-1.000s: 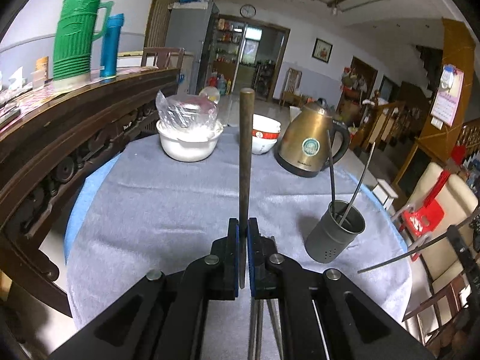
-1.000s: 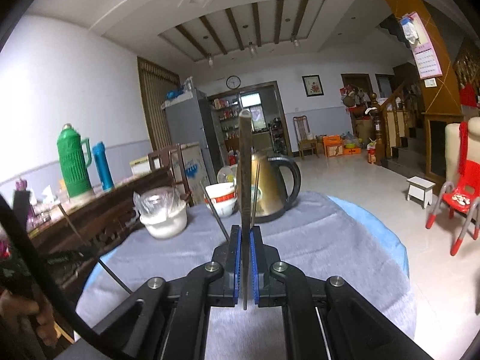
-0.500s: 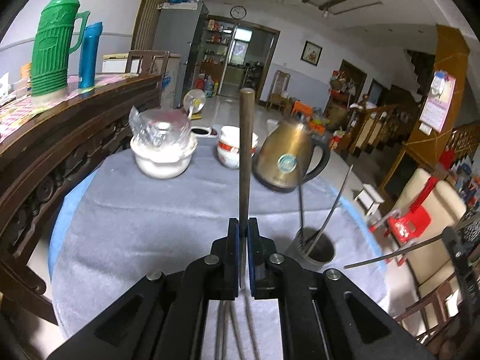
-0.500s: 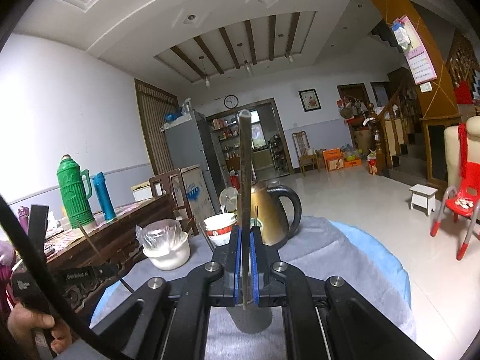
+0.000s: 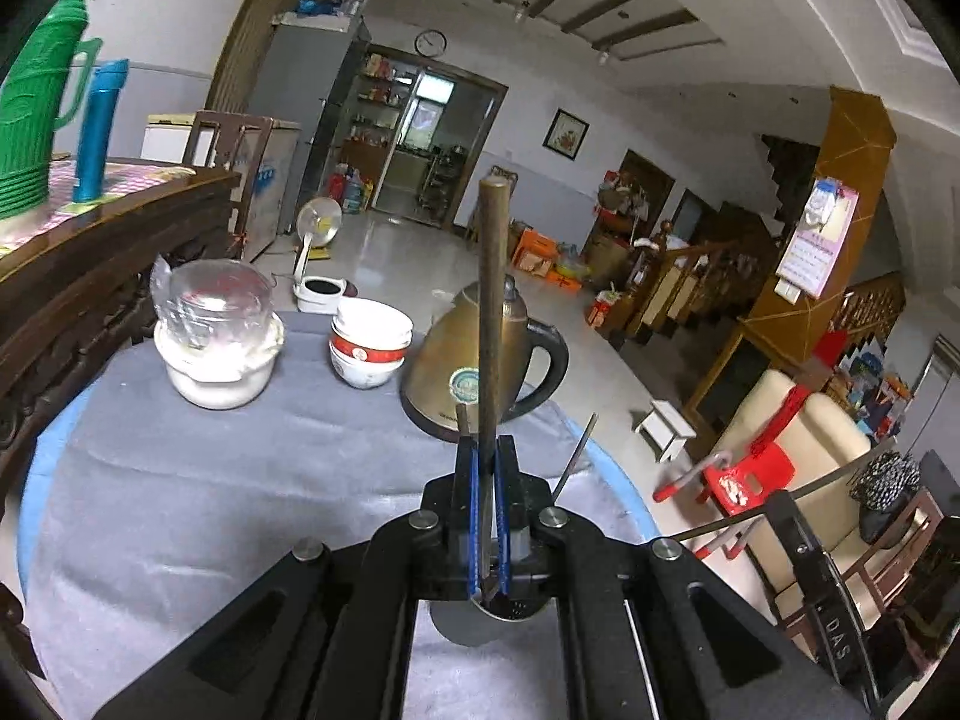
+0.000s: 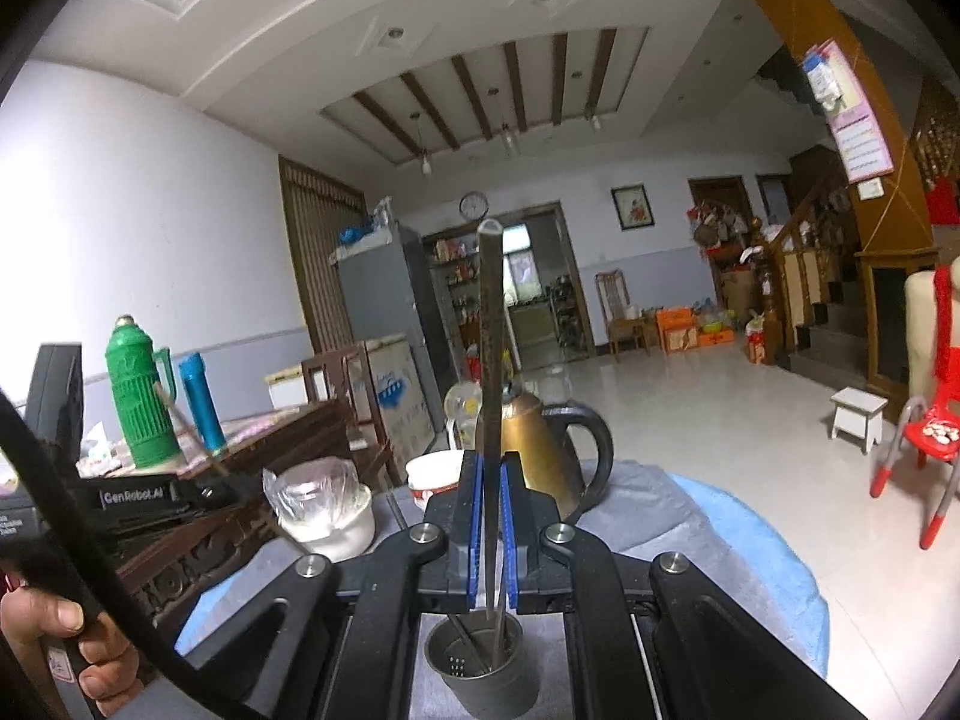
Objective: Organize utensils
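We see the left gripper (image 5: 491, 516) clamped on a dark chopstick (image 5: 493, 312) that stands upright over the grey utensil holder (image 5: 480, 624). The right gripper (image 6: 491, 531) pinches its own chopstick (image 6: 489, 360) the same way — its lower end dips into the holder (image 6: 480, 672) on the cloth-covered bench (image 5: 210, 480). A brass kettle (image 5: 444, 372) and bowls (image 5: 367, 348) stand behind.
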`<state>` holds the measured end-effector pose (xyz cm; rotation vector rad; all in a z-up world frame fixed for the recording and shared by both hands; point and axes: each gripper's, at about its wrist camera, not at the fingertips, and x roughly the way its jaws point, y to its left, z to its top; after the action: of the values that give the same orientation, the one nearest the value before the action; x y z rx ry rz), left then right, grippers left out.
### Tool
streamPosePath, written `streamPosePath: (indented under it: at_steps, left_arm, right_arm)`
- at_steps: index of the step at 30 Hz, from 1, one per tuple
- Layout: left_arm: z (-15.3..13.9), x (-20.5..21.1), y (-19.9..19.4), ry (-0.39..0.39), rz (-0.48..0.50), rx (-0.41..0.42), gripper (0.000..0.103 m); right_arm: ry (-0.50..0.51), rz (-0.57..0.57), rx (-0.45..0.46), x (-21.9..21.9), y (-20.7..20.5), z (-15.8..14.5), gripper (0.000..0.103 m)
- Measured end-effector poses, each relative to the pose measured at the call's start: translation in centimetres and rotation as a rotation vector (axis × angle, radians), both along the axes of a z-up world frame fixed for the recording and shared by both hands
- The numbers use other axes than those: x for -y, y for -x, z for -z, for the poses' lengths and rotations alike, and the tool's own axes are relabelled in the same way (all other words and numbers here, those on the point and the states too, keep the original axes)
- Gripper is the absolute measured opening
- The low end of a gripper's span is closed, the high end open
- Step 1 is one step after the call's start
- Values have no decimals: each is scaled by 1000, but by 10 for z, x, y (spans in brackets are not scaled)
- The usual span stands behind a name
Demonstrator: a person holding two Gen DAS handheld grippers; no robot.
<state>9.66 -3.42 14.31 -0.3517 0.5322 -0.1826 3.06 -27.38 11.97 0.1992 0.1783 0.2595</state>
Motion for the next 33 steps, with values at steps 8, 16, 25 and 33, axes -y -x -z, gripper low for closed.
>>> streamPosePath:
  at_steps: [8, 16, 25, 33]
  left_arm:
    - [34, 25, -35, -37, 38, -92, 5]
    - [56, 29, -45, -63, 55, -149, 5]
    - [69, 36, -55, -80, 78, -200, 5]
    - [81, 43, -61, -91, 97, -241, 5]
  right_arm:
    - [20, -38, -118, -4, -38, 34, 6]
    - [51, -80, -216, -12, -63, 59, 6]
    - [70, -98, -284, -18, -81, 74, 6]
    - [77, -122, -351, -22, -97, 85, 7]
